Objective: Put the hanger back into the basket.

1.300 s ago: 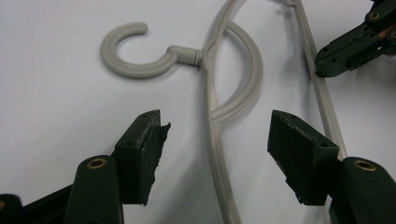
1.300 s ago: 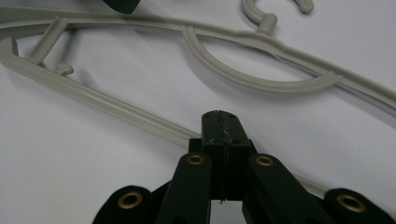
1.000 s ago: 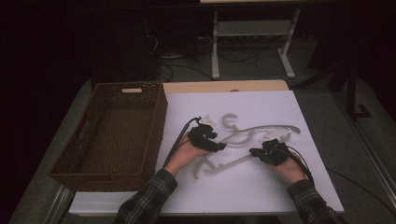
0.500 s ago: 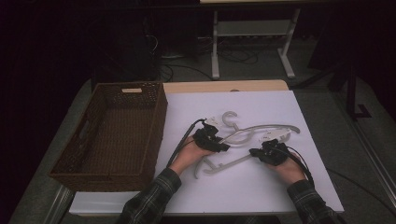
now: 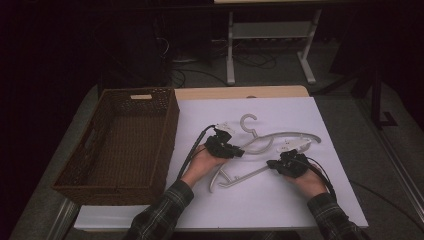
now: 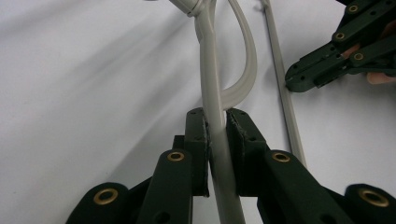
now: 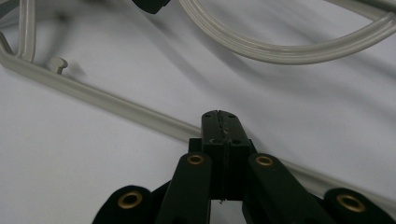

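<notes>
Left claw (image 6: 217,133) has just closed on the hanger (image 6: 212,88) arm between its pads, your clenched right claw (image 7: 220,122) pinning the bar (image 7: 116,105).

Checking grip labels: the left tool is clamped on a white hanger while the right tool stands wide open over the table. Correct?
Not quite. The right tool is shut, pads together with nothing between, per the right gripper view. The left tool is clamped on the white hanger.
</notes>
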### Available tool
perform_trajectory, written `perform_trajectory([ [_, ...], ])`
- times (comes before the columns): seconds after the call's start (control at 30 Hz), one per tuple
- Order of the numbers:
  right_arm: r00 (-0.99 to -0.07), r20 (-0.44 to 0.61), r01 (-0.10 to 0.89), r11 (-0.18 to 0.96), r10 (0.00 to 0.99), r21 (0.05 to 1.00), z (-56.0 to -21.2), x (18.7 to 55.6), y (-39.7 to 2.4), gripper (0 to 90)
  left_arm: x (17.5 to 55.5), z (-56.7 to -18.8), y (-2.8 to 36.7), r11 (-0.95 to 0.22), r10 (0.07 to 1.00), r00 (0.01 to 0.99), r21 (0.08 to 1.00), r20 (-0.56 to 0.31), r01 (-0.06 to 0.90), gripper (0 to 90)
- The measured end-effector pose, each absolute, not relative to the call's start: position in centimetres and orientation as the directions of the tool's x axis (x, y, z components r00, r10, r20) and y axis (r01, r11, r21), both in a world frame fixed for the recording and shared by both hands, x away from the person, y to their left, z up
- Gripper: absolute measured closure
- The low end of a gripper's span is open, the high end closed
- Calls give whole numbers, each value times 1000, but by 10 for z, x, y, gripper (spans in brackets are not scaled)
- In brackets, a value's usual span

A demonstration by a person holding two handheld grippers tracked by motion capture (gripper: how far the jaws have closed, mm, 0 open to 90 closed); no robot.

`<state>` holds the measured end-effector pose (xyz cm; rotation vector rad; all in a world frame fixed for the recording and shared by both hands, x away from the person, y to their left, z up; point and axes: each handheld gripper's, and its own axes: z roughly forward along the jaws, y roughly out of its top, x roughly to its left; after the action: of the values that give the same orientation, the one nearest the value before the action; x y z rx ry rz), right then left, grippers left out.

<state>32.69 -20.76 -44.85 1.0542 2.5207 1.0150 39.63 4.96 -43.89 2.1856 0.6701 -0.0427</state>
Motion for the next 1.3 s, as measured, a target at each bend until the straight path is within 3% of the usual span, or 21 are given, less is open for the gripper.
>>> perform_trajectory([
  [0.27,-718,54,523,486,694,700,-446,325,-210,889,387,-432,49,-516,486,857,734,-172,441,807],
  [0.47,-713,63,500,443,699,744,-435,317,-215,782,382,-429,52,-521,489,860,743,-144,421,821],
  [0.6,-709,70,487,415,702,768,-428,307,-220,643,382,-426,57,-504,503,851,750,-149,429,822],
  [0.77,-707,90,489,393,701,779,-426,297,-224,378,380,-421,62,-491,521,840,753,-150,439,822],
  [0.9,-691,90,488,371,717,790,-425,289,-225,246,378,-414,65,-468,525,836,766,-160,441,822],
  [1.1,-674,92,479,338,733,810,-421,278,-225,149,374,-403,67,-463,533,830,765,-163,447,822],
  [1.3,-673,101,474,323,732,819,-420,269,-229,138,368,-381,73,-449,564,811,766,-156,460,821],
])
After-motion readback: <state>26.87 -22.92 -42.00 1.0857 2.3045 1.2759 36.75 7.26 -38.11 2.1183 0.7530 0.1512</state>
